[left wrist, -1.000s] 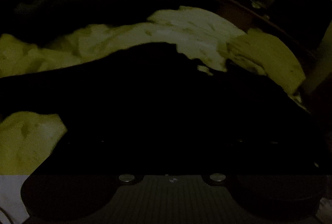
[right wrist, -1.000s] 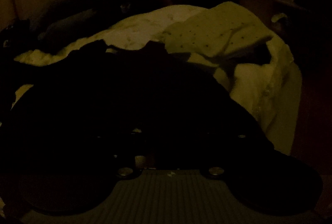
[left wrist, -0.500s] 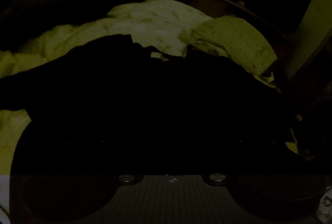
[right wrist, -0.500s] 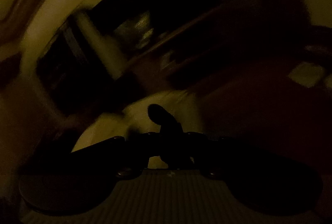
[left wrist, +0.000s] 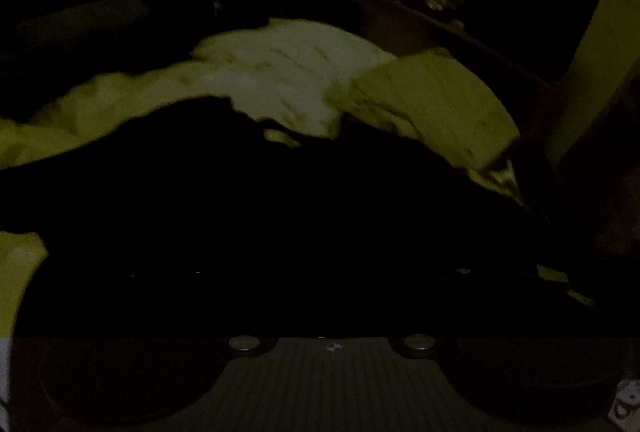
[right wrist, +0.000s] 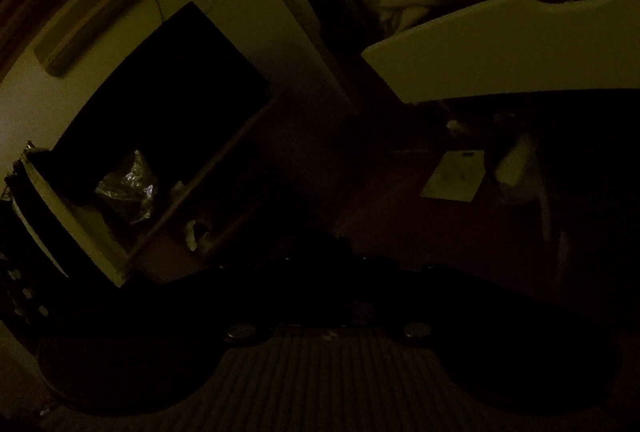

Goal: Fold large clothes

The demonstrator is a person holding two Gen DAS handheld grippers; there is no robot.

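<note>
Although both grippers' jaws are lost in darkness, the large dark soft garment on the pale rumpled bed looks limp and light, best pinched at its near hem; the right gripper reads as together, the left I cannot tell.

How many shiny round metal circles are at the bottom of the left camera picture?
2: a left metal circle and a right metal circle, either side of the centre mark. A fainter glint higher up may be a third; darkness could hide more.

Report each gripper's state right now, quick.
Left gripper: cannot be told, its tips are lost against the dark garment.
Right gripper: cannot be told, the picture is too dark there.
</note>
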